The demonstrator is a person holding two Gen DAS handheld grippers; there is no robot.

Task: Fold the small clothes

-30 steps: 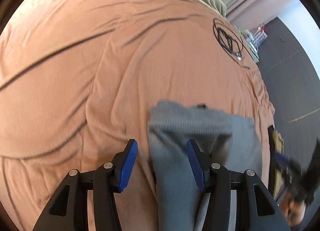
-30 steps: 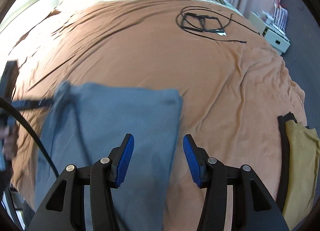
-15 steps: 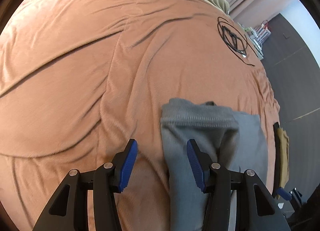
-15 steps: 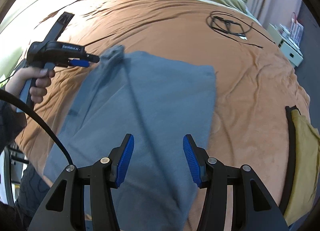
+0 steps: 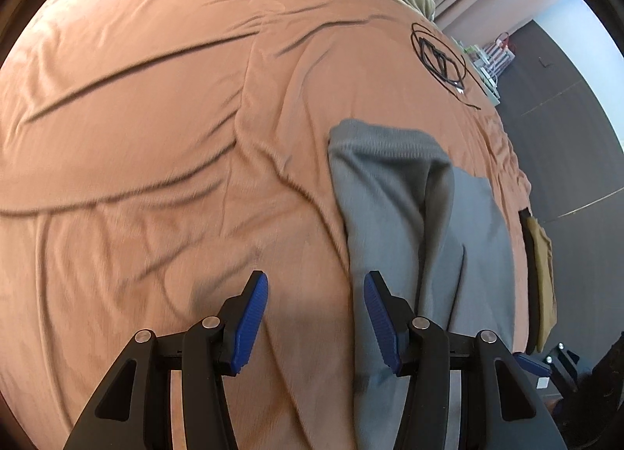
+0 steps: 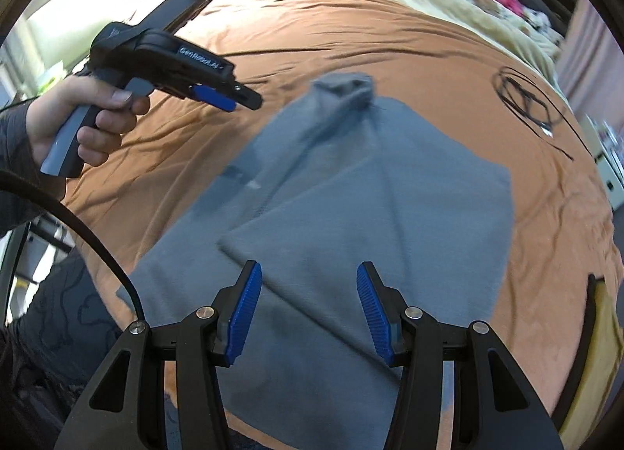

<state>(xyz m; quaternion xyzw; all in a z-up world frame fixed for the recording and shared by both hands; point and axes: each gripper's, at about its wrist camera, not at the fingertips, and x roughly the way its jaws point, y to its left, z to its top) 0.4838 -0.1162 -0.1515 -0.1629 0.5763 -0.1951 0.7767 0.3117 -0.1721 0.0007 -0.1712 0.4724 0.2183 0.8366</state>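
A grey garment (image 6: 351, 216) lies partly folded on the rust-orange bedspread (image 5: 156, 137), near the bed's near edge and toward its right side, with its ribbed end bunched up and pointing toward the middle of the bed. The left gripper (image 5: 315, 305) hangs over bare bedspread just beside the garment's left edge with its jaws released and nothing between them, gripped by a hand (image 6: 78, 118), while the right gripper (image 6: 308, 301) hangs above the garment's near part, jaws likewise apart and grasping nothing. A coiled black cable (image 5: 440, 56) lies toward the far right corner of the bed, and a mustard-yellow cloth (image 5: 544, 282) hangs at the right edge
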